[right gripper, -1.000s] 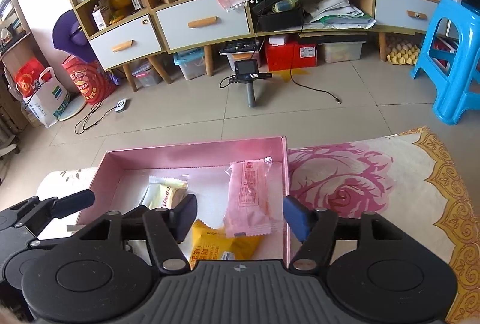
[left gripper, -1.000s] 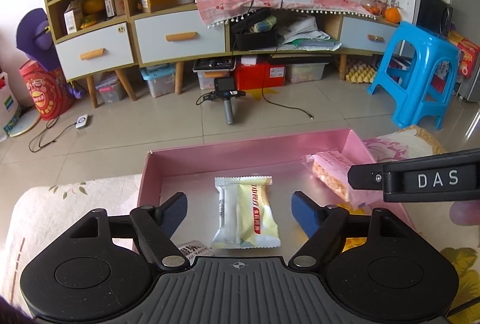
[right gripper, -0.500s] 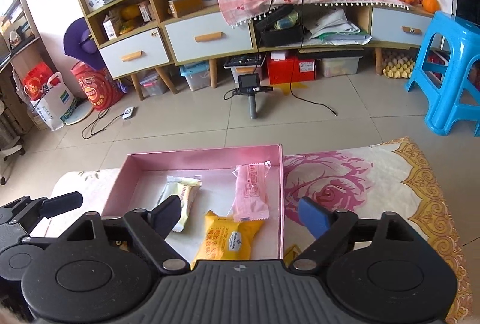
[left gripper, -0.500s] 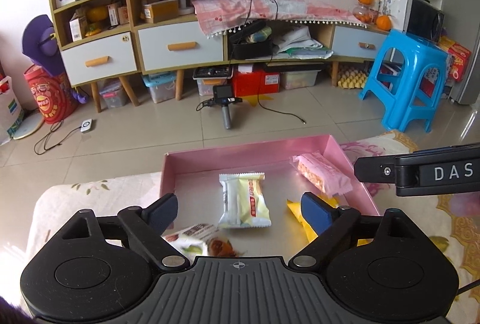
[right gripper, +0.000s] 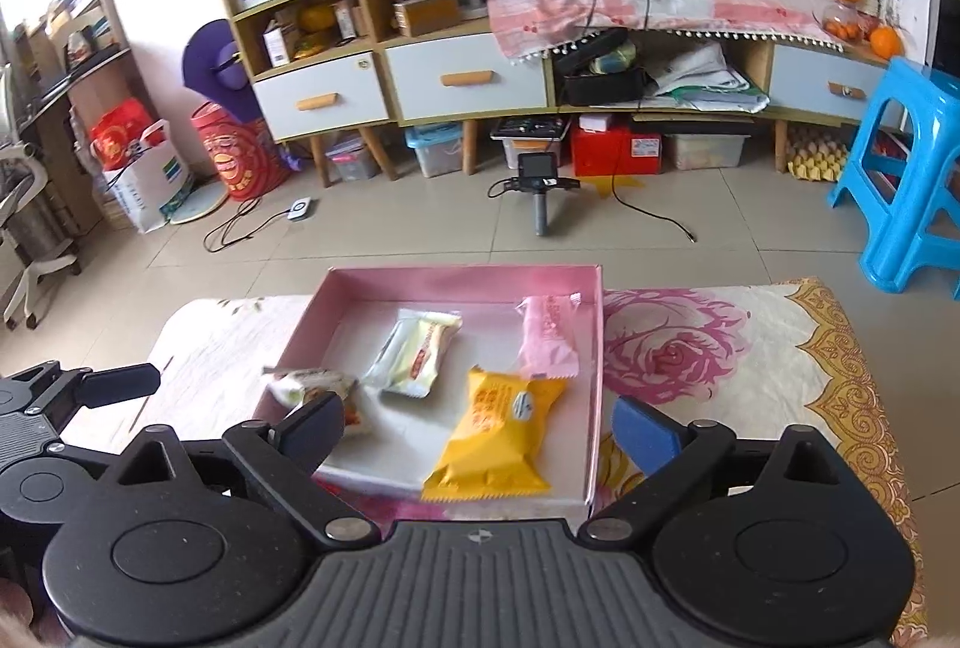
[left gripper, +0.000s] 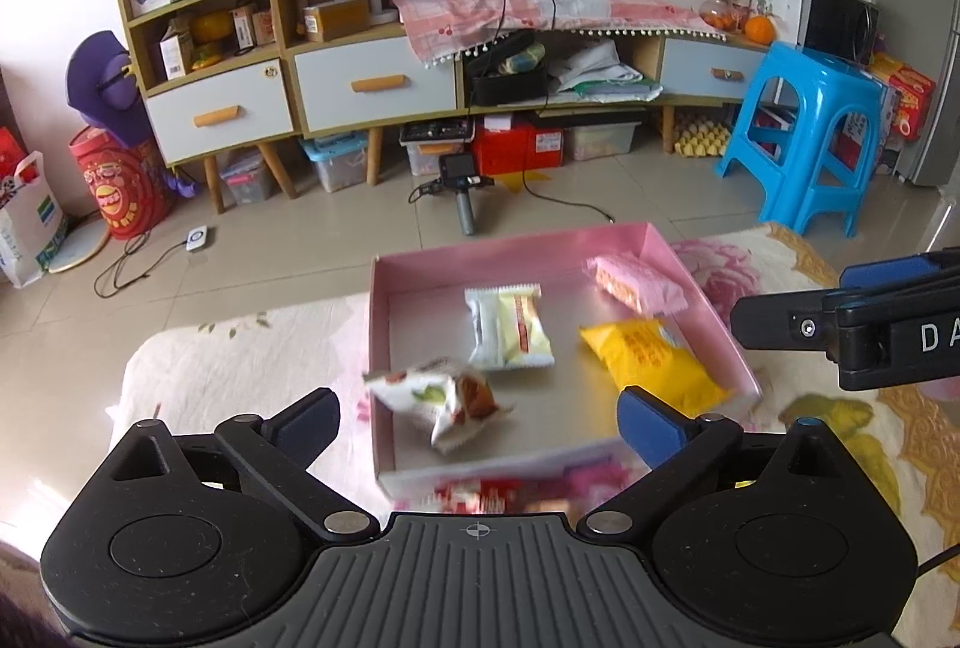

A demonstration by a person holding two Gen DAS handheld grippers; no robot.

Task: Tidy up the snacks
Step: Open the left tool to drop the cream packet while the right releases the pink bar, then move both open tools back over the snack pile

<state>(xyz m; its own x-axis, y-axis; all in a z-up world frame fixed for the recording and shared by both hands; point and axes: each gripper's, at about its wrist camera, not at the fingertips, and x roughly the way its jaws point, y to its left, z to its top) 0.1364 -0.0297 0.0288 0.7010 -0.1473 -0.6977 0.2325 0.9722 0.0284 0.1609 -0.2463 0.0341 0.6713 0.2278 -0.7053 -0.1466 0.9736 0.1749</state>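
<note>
A pink tray (left gripper: 384, 348) (right gripper: 594, 348) sits on the floral cloth and holds several snacks. They are a white-and-yellow packet (left gripper: 510, 330) (right gripper: 417, 351), a pink packet (left gripper: 636, 282) (right gripper: 549, 336), a yellow packet (left gripper: 651, 363) (right gripper: 498, 438) and a blurred white printed packet (left gripper: 441, 399) (right gripper: 312, 387) by the near left wall. My left gripper (left gripper: 477, 423) hovers above the tray's near edge, its jaws opening and gripping nothing. My right gripper (right gripper: 480, 426) hangs over the near right part, its jaws also opening, clear of the yellow packet below.
A blurred red-and-white packet (left gripper: 498, 495) lies on the cloth just in front of the tray. The floral cloth (right gripper: 750, 360) spreads to the right. Beyond the table edge are tiled floor, a handheld camera (right gripper: 540, 186), a blue stool (left gripper: 810, 138) and low cabinets (left gripper: 372, 84).
Both grippers have drawn back and upward from the tray, and their jaws have spread wider. The yellow and white printed packets have come fully into view.
</note>
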